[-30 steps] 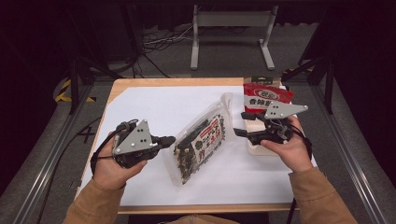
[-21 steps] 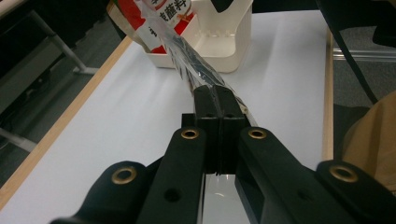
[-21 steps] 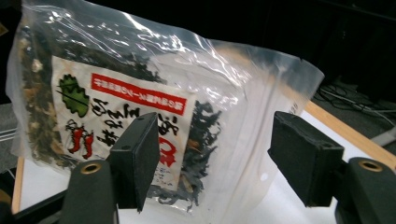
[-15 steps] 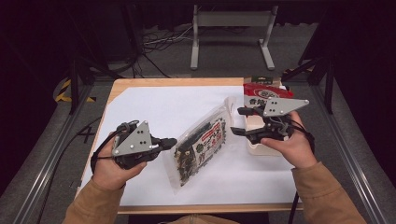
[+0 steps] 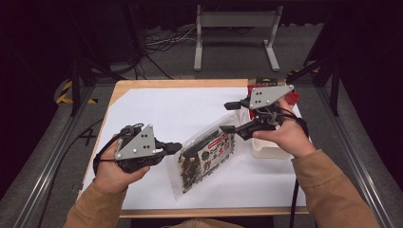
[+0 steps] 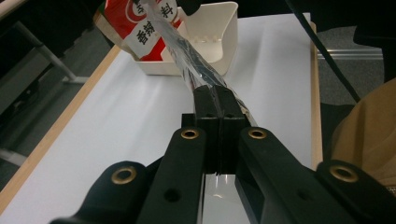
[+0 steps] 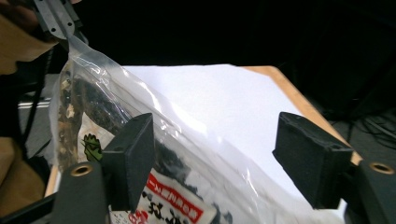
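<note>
Left gripper (image 5: 175,147) jaws clamped tight on the edge of the clear snack bag (image 5: 205,157), which lies diagonally mid-table on the white sheet (image 5: 157,114). Right gripper (image 5: 228,117) jaws wide apart, straddling the bag's upper end, just beside the white tray (image 5: 271,151) holding a red packet (image 6: 123,21).

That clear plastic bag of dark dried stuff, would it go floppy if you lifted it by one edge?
Probably floppy: the clear plastic bag of dark dried food creases and bends where the left gripper pinches its edge. It looks light for its size, since a thin pinch seems to keep that edge raised. The glossy film may be slippery, so the open right gripper might need a firm bite.
</note>
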Demonstrator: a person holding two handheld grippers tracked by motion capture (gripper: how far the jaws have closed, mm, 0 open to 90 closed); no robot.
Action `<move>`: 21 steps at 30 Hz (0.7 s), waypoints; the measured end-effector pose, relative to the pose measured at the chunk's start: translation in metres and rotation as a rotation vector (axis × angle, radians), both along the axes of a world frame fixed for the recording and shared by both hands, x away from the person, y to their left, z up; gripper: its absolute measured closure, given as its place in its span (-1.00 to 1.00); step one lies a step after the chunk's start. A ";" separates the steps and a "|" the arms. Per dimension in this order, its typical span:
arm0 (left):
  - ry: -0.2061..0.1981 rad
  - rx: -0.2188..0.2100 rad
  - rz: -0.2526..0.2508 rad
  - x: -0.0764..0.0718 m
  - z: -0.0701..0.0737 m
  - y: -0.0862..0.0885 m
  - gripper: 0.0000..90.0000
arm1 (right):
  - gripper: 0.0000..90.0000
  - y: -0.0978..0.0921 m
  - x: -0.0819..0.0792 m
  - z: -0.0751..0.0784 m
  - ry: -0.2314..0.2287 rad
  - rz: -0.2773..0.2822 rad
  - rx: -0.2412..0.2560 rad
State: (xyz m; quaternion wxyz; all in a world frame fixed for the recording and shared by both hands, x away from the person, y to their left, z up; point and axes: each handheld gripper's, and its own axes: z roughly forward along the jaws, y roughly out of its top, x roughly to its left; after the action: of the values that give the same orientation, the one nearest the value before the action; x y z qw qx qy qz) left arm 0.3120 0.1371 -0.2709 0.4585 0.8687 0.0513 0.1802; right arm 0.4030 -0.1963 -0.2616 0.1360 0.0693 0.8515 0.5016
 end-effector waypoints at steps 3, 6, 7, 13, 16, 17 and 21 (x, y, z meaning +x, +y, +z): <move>0.000 0.004 -0.011 0.002 -0.001 -0.001 1.00 | -0.40 0.007 0.004 -0.003 0.023 0.034 -0.025; 0.001 0.004 -0.014 0.002 -0.001 -0.003 1.00 | -0.40 0.014 0.005 -0.006 0.044 0.061 -0.059; 0.001 0.003 -0.015 0.003 -0.001 -0.003 1.00 | -0.40 0.016 0.005 -0.007 0.053 0.073 -0.075; 0.014 0.006 -0.017 0.006 -0.001 -0.005 1.00 | -0.29 0.030 0.001 -0.012 0.074 0.132 -0.181; 0.012 0.009 -0.016 0.007 -0.001 -0.007 1.00 | -0.23 0.032 0.000 -0.012 0.077 0.149 -0.219; 0.016 0.007 -0.017 0.007 -0.002 -0.007 1.00 | -0.22 0.033 0.000 -0.012 0.083 0.152 -0.223; 0.021 0.007 -0.011 0.008 -0.002 -0.008 1.00 | -0.19 0.036 -0.002 -0.013 0.090 0.176 -0.281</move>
State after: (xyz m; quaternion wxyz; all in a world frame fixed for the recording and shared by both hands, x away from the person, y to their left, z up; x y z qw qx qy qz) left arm 0.3201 0.1289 -0.2730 0.4557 0.8726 0.0507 0.1686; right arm 0.4014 -0.1602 -0.2746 0.0616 -0.0027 0.9214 0.3837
